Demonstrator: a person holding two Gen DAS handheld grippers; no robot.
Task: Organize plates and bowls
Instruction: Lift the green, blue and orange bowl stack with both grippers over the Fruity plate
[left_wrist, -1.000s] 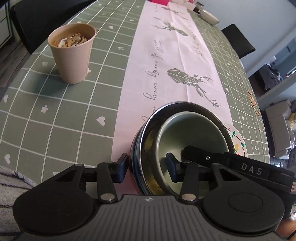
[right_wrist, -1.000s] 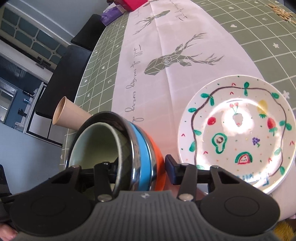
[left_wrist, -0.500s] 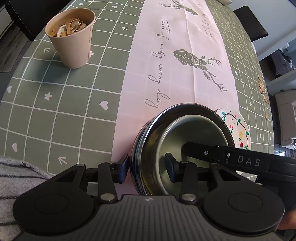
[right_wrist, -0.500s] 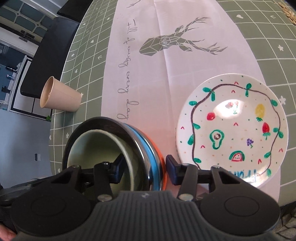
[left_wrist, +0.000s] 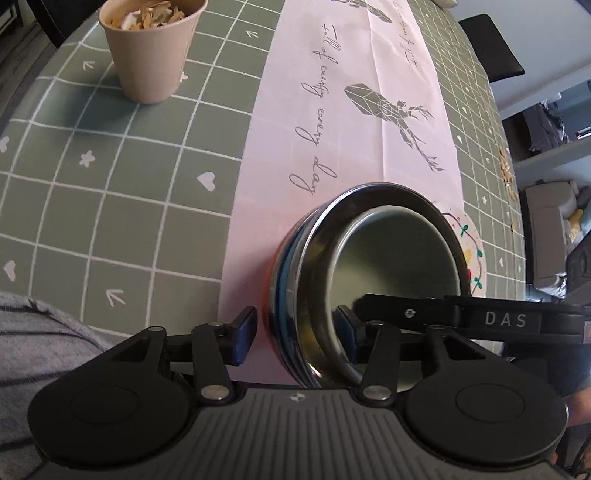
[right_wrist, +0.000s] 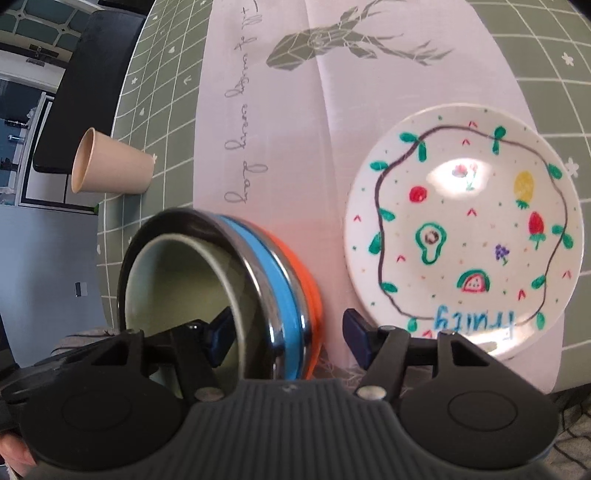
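Note:
A nested stack of bowls (left_wrist: 369, 273) shows in both views: orange outermost, then blue, a shiny metal one, and a pale green one inside (right_wrist: 192, 280). It is tilted on its side, held over the pink runner. My left gripper (left_wrist: 295, 328) straddles the near rim with a gap beside its left finger. My right gripper (right_wrist: 288, 328) straddles the opposite rim, gap beside its right finger. A white plate painted with fruit (right_wrist: 465, 229) lies flat on the runner right of the stack; its edge shows in the left wrist view (left_wrist: 469, 251).
A beige paper cup (left_wrist: 151, 48) holding seed husks stands on the green checked tablecloth (left_wrist: 110, 184) at the far left; it also shows in the right wrist view (right_wrist: 110, 166). Black chairs stand beyond the table's edges. Scattered husks (left_wrist: 506, 166) lie at the far right.
Both grippers with the bowl stack have drawn back toward the near table edge. The stack stays tilted between them; the plate has not moved.

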